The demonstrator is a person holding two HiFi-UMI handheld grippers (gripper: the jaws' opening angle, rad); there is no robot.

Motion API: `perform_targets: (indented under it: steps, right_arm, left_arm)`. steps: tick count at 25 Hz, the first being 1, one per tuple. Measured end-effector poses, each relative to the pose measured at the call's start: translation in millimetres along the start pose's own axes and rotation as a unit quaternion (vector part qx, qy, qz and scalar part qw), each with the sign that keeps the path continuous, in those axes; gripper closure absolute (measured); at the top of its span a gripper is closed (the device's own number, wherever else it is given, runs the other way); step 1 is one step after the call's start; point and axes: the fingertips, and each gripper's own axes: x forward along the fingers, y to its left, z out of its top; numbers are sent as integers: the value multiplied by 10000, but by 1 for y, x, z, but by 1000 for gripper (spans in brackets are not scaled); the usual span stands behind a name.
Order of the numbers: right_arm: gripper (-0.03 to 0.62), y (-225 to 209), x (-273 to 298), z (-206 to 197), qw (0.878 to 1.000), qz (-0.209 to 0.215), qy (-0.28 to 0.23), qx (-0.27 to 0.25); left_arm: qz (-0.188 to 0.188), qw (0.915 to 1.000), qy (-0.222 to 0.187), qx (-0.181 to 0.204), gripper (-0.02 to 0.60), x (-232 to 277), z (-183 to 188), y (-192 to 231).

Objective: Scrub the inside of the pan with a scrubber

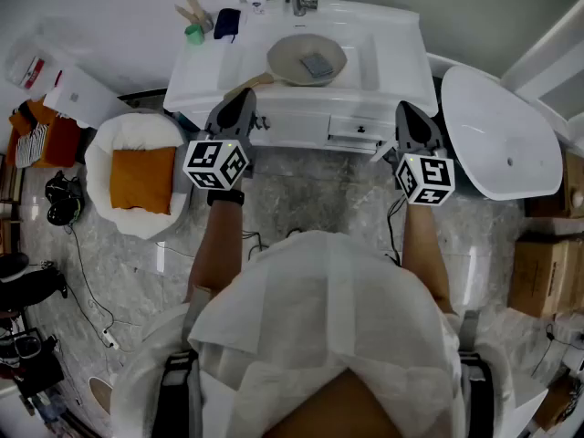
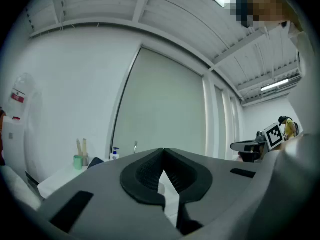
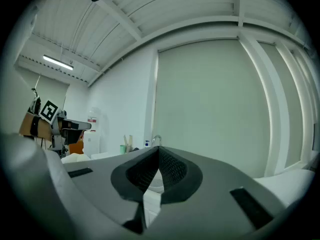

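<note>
Pan (image 1: 290, 62) lies in sink (image 1: 365, 48) ahead of left claw (image 1: 243, 97) and right claw (image 1: 409, 108).

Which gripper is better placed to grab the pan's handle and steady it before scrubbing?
Left. The pan sits in the sink with its wooden handle angled toward the left gripper, which is shut and empty close by. The right gripper, also shut, is farther away.

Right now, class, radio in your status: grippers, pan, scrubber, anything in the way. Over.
Both shut, empty: left gripper, right gripper, short of the sink. In it, pan with scrubber lying inside, untouched. Nothing in the way.
</note>
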Motion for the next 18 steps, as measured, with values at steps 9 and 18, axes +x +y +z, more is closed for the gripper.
perform_targets:
  steps: [9,18]
  right_arm:
    - [587,-7,0,-4,9999,-81,86,20]
    - [588,-9,3,2,9984,-112,-229,501]
  left_arm:
    - [-94,10000,-30,4,566,7,1,-6]
    - [-130,9999,-12,-15,566,6,1,-1]
